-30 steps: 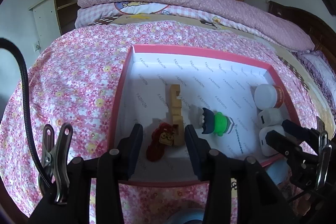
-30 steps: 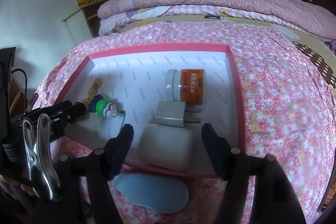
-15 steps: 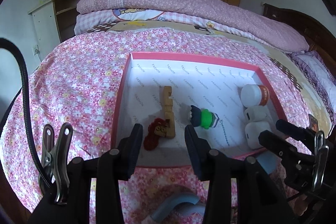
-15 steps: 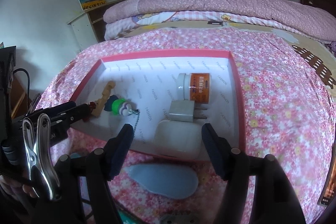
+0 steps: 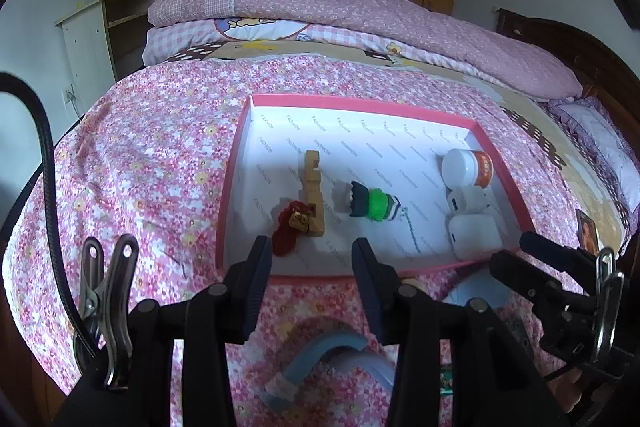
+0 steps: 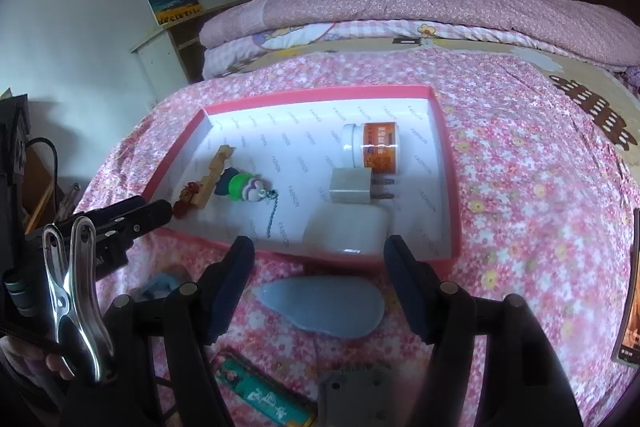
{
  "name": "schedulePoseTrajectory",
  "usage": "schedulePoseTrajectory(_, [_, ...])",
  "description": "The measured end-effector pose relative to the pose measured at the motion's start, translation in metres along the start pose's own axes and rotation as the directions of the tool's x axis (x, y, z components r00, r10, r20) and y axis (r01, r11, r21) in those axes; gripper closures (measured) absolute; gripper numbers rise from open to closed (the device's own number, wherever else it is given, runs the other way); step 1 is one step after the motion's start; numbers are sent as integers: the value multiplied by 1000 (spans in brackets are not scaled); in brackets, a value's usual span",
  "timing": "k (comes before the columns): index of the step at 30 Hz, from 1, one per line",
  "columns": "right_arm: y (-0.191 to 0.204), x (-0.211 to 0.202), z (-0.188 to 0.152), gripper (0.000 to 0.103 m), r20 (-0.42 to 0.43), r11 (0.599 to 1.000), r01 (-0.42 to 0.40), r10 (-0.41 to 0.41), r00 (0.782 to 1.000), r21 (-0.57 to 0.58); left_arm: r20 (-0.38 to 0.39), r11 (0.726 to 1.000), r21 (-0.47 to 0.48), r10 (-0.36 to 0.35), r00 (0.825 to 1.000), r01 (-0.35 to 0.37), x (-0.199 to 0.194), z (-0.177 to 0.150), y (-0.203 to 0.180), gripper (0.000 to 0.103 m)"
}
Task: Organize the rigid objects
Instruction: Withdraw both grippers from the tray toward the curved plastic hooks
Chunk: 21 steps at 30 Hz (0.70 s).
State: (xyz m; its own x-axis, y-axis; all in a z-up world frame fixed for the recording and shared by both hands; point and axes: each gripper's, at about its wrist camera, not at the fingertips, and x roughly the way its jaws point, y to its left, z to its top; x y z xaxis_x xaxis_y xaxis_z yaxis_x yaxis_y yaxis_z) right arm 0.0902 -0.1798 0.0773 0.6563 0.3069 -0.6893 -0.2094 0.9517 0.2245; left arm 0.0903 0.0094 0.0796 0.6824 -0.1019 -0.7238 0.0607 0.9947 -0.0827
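A pink-rimmed white box (image 5: 360,105) (image 6: 320,95) lies on the floral bedspread. In it are a wooden piece (image 5: 313,187) (image 6: 214,167), a red figure (image 5: 290,223), a green-and-blue toy with a chain (image 5: 374,205) (image 6: 240,185), an orange-labelled jar (image 5: 466,169) (image 6: 374,147), a white plug (image 6: 352,187) and a white case (image 5: 474,237) (image 6: 346,229). My left gripper (image 5: 310,267) is open and empty just before the box's near rim. My right gripper (image 6: 320,273) is open and empty above a pale blue oval piece (image 6: 324,299).
On the bedspread before the box lie a curved blue piece (image 5: 328,359), a green flat pack (image 6: 260,395) and a grey object (image 6: 360,395). A card (image 6: 630,311) lies at the right. A folded quilt (image 5: 360,11) lies at the far end, and a shelf (image 5: 92,39) stands left.
Both grippers have drawn back from the box toward the near side. More bedspread and the blue pieces before the box have come into view. Both stay open and empty.
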Motion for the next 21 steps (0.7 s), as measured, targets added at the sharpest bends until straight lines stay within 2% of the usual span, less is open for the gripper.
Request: schedulePoseTrajectory(21, [-7,-25,-31,34,-30,1000,-9,9,1000,18,-17,998,-55,20,1000,-21,-28,-36,21,59])
